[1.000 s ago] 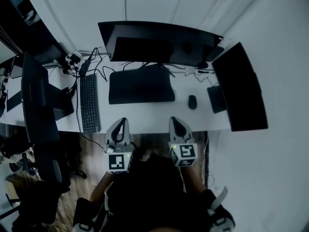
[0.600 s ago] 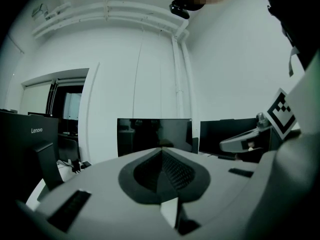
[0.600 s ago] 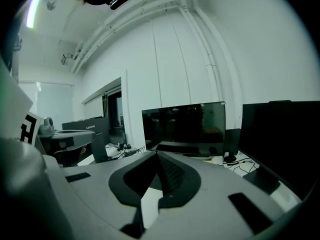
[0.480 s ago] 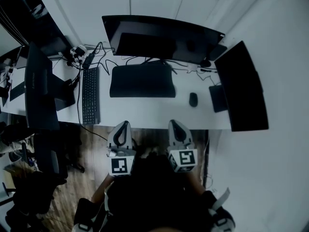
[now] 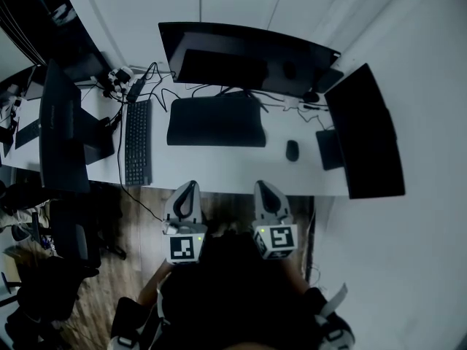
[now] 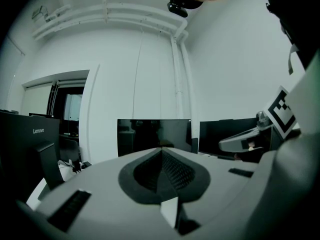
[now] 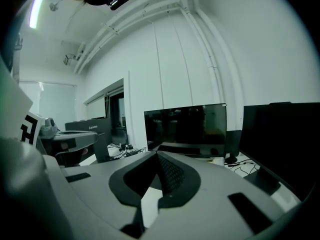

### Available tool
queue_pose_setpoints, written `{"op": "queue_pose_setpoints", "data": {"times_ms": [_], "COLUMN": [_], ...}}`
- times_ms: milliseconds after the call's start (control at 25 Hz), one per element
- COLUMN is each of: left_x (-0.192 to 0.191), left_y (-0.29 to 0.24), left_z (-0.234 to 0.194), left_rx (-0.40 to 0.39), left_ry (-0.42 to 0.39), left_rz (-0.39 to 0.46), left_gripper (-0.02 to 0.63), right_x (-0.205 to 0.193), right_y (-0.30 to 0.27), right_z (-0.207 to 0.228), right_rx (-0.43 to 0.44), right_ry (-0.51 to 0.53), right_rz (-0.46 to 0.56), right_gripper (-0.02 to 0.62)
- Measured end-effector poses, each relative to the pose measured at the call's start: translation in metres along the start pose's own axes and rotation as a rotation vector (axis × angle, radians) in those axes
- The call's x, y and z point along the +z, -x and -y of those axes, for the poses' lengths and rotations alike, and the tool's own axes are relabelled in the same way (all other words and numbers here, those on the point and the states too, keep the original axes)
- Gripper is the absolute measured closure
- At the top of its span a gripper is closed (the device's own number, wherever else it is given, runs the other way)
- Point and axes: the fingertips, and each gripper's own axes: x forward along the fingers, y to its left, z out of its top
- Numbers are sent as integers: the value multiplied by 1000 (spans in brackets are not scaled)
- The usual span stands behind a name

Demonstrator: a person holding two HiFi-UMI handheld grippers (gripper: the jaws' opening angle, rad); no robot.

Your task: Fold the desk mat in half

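The dark desk mat (image 5: 216, 121) lies flat on the white desk (image 5: 219, 172), in front of the middle monitor. My left gripper (image 5: 189, 186) and right gripper (image 5: 263, 185) hover side by side at the desk's front edge, well short of the mat. Both point toward the desk. In the left gripper view the left gripper (image 6: 161, 152) has its jaws pressed together with nothing between them. The right gripper (image 7: 157, 157) shows the same in the right gripper view. The grippers' own bodies hide the mat in both gripper views.
A wide monitor (image 5: 248, 58) stands behind the mat, with another monitor (image 5: 365, 133) at the right and one (image 5: 57, 141) at the left. A keyboard (image 5: 136, 152) lies left of the mat, a mouse (image 5: 291, 150) right of it. Cables (image 5: 139, 86) crowd the back left.
Both grippers have drawn back a little toward the desk's front edge, staying shut and empty. The mat has not moved.
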Motion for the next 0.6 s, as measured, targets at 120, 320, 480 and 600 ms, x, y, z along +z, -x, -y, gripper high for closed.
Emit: {"op": "queue_pose_setpoints", "data": {"times_ms": [120, 320, 480, 600], "left_x": [-1, 1, 0, 0], "left_y": [-1, -4, -6, -8], "left_z": [-1, 0, 2, 2], "left_rx": [2, -1, -5, -9], "left_ry": [3, -2, 9, 9], "left_rz": [-7, -6, -9, -7], "left_gripper": [600, 600, 600, 599], "right_x": [1, 2, 2, 3], "right_y": [1, 1, 1, 0], "right_z": [-2, -3, -3, -4], "right_rx": [3, 6, 7, 8], "right_ry": [-1, -5, -4, -2], "right_rz": [-7, -13, -14, -12], "right_gripper": [589, 589, 589, 589]}}
